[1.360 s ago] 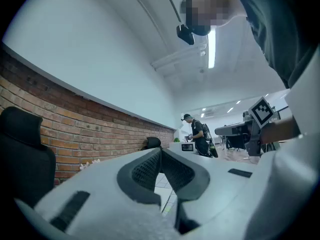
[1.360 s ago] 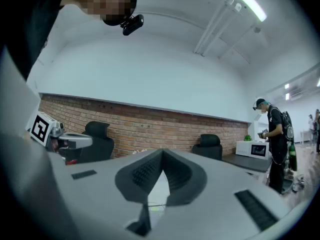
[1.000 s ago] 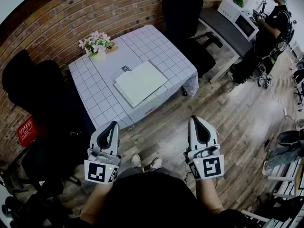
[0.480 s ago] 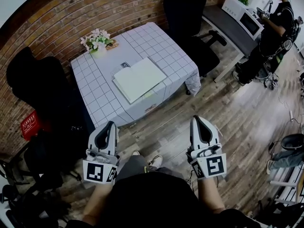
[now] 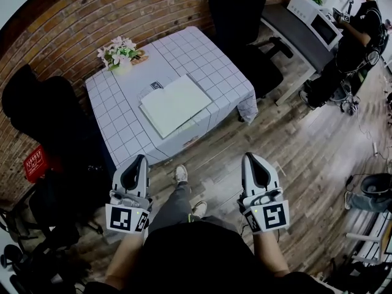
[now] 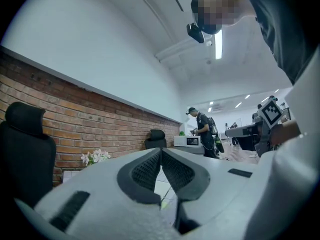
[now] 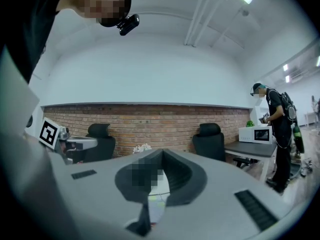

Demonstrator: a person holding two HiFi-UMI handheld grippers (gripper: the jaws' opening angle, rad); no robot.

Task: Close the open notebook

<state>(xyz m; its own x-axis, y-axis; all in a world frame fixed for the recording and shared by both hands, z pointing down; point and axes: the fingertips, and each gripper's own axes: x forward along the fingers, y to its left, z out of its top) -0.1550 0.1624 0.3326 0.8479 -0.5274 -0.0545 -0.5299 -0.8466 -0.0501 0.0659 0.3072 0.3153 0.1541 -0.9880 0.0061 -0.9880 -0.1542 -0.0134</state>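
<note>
Lower frame: the left gripper (image 5: pixel 140 160) and the right gripper (image 5: pixel 249 157) are held level, each with its jaws pressed together on nothing, above the wood floor (image 5: pixel 300 143). Centre frame: the notebook (image 5: pixel 176 105) lies white-faced on the checked table (image 5: pixel 116 118), near the table's nearer edge. It is well apart from both grippers, up the frame and between them. Its long axis runs from lower left to upper right. The left gripper appears the nearer, so the reach is judged to go forward and slightly inward. The spine side cannot be made out. Upper frame: flowers (image 5: pixel 117 52) stand at the table's far corner, with black chairs (image 5: pixel 236 11) and a brick wall (image 5: pixel 92 14) behind. At upper right a person (image 5: pixel 358 26) stands beside a microwave (image 5: pixel 318 28).
</note>
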